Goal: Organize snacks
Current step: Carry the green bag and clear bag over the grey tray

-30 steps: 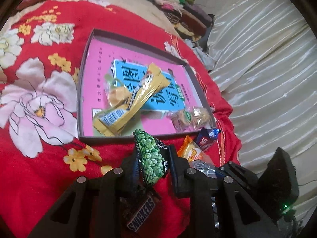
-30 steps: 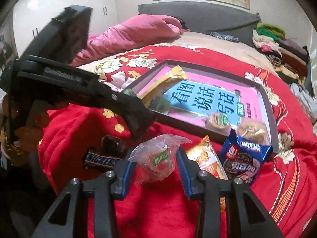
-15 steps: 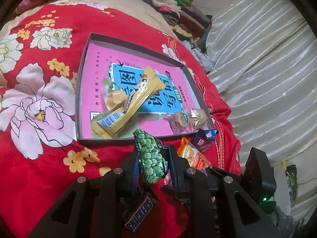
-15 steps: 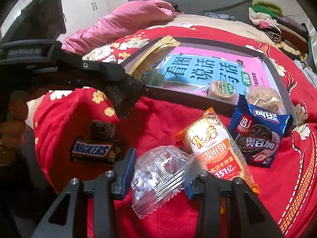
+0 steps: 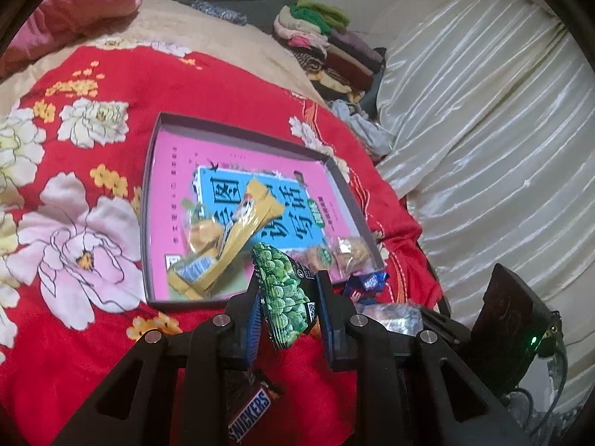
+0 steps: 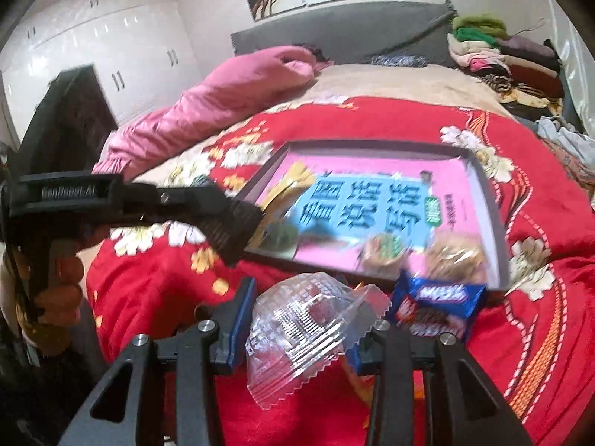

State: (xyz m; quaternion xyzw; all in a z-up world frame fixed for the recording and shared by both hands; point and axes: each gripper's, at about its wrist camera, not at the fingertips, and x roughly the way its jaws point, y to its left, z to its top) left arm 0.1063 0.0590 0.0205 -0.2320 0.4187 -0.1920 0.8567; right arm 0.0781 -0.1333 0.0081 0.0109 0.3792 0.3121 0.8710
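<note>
Red floral bedspread [image 5: 111, 327] covers the bed, and on it lies a shallow grey tray [image 5: 148, 200] lined with a pink sheet that bears a blue panel of large characters; every place below is given from this tray.

Inside the tray, toward its near-left part, a long yellow bar wrapper [image 5: 238, 234] lies slantwise, with a small clear-wrapped yellow sweet [image 5: 202, 236] touching its left side. In the tray's near-right corner sit two clear-wrapped round biscuits [image 5: 349, 254] side by side.

The left tongs [image 5: 288, 312] are narrow, pressed on a green pea packet [image 5: 284, 293] that stands upright between the blue pads, lifted clear of the bedspread just in front of the tray's near wall. Nearer the camera than the tray, low between the tongs' arms, a Snickers bar [image 5: 253, 414] lies on the bedspread.

The right tongs [image 6: 301, 330] are closed on a clear crinkled wrapper [image 6: 297, 334] with a zigzag edge, held off the bedspread in front of the tray's near wall. Just outside the tray's near-right corner a blue cookie packet [image 6: 435, 306] lies on the bedspread; its print is blurred.

In the right wrist view a hand [image 6: 55, 290] grips the left tool's handle to the left of the tray. Beyond the tray's far side lie a pink quilt [image 6: 223, 96] and a stack of folded clothes [image 6: 498, 55].
</note>
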